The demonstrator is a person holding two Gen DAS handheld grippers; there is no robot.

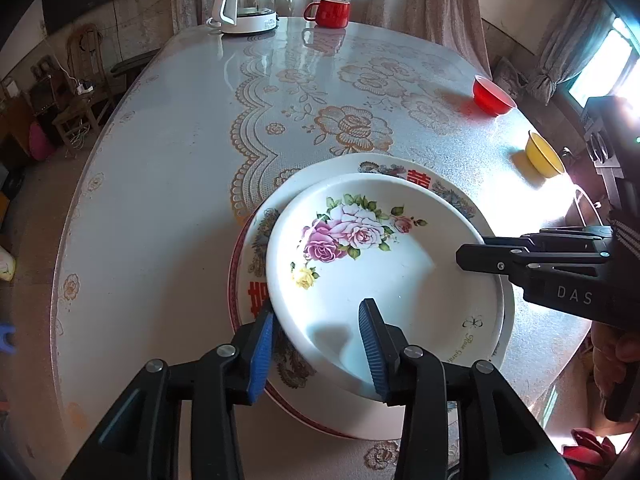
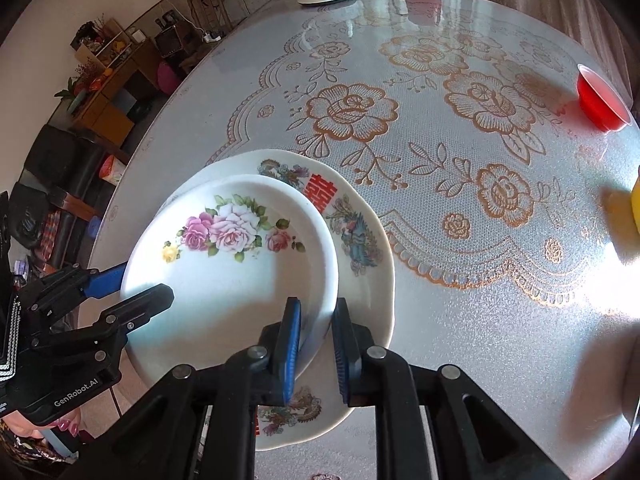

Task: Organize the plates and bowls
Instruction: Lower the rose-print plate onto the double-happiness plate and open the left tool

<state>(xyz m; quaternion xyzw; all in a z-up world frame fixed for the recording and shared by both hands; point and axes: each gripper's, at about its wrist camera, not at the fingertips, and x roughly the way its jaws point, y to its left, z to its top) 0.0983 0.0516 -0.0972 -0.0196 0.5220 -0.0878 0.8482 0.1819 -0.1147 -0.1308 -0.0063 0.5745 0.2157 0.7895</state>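
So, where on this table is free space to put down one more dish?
The table is bare in the middle, between the stacked plates, the kettle and red mug. The left side is also free. It is crowded at the plates, where both grippers work, and near the red bowl and yellow bowl.

Right claw [image 2: 316,354] clamping rose plate [image 2: 228,280] rim, atop larger plate [image 2: 360,240], lace-patterned table [image 2: 460,320]

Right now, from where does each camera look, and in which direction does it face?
Left wrist: sits on the left gripper, looks down along its open blue fingers at the rose plate; right gripper enters from the right.
Right wrist: sits on the right gripper, looks down at its pads clamped on the rose plate's rim; left gripper and a hand at left.
Shared: rose plate, patterned plate, red mug, kettle, red bowl.
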